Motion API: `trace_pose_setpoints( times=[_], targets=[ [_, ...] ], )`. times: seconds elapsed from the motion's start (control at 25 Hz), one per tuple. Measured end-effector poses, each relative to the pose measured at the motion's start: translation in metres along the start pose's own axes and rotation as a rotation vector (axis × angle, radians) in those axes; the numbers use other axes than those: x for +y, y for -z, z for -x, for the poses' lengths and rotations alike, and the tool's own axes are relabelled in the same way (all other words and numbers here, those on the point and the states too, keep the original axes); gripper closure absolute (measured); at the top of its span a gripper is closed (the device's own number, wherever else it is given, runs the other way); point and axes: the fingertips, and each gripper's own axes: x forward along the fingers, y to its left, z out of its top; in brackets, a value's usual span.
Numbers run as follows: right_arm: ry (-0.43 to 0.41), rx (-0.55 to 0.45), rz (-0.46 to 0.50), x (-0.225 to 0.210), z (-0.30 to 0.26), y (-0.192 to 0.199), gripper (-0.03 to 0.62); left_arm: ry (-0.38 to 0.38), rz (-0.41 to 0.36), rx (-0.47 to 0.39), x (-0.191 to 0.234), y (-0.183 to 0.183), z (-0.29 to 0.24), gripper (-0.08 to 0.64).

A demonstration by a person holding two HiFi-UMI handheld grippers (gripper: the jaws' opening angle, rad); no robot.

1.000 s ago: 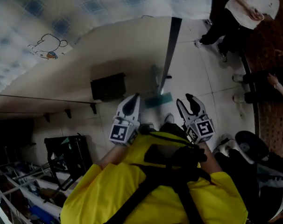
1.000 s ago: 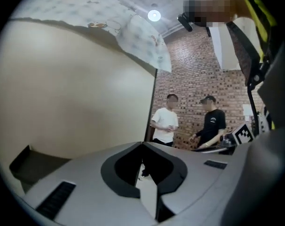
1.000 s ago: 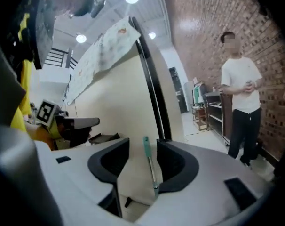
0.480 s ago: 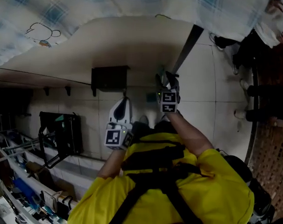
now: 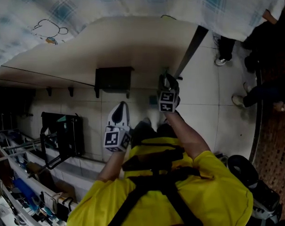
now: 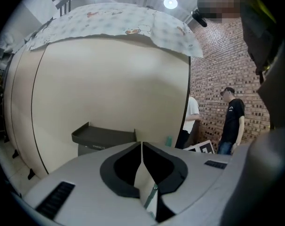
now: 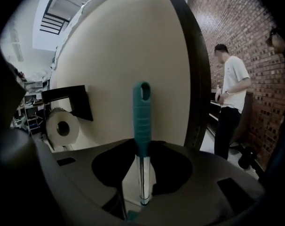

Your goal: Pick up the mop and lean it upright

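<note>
Right claw (image 5: 167, 78) has swung to the mop handle (image 7: 141, 112), jaws just closed onto it; left claw (image 5: 122, 106) closed.

Glossy, seemingly metal mop shaft (image 7: 141, 178)

Way ahead blocked: a beige curved panel (image 5: 133, 44) fills the front, with a black wall tray (image 5: 113, 79) jutting out just left of the upright mop handle (image 7: 142, 112) and a dark post (image 5: 192, 47) slanting just to its right. A paper roll (image 7: 62, 127) sits low on the left and a black rack (image 5: 62, 133) crowds that side. Open tiled floor (image 5: 203, 107) runs right toward a bystander (image 7: 234, 86).
</note>
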Motion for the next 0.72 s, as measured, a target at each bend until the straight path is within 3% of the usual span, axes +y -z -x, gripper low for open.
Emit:
trace_pose_setpoints(
  times=[0.16,0.32,0.72],
  targets=[
    [-0.074,-0.017,0.026,0.009,0.037,-0.001,0.482,0.006,-0.015,-0.032,0.000,-0.014,-0.002,0.545],
    [-0.178,-0.077,0.061,0.019,0.095,-0.030,0.482,0.016,-0.006,-0.070,-0.001,-0.030,0.001,0.545],
    [-0.368,-0.356,0.037,0.013,0.219,-0.195,0.485,0.073,-0.114,-0.241,-0.018,-0.100,0.023,0.545]
  ],
)
